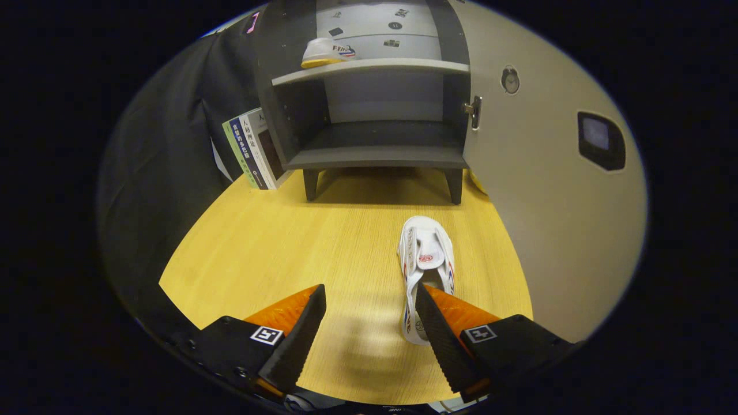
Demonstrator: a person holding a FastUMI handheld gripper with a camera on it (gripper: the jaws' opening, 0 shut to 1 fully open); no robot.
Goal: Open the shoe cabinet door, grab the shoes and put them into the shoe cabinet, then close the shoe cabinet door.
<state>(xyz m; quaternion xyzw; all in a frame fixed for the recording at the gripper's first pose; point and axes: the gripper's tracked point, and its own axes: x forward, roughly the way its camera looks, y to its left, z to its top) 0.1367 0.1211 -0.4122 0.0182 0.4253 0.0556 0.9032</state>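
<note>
A dark shoe cabinet [375,155] stands on short legs at the far end of the wooden table [277,248], its pale door [553,190] swung wide open to the right. One white shoe [326,53] lies on the cabinet's upper shelf; the lower shelf is bare. A second white shoe [425,259] lies on the table, toe toward the cabinet. My gripper [369,297] is open just above the table. Its right finger [438,328] sits over the shoe's heel end, while the left finger [300,328] is well clear to the left. Nothing is held.
Several books [253,150] lean against the cabinet's left side. The open door carries a latch [474,110], a small clock sticker [510,79] and a dark rectangular patch [601,140], and it walls off the table's right side. Black cloth hangs on the left.
</note>
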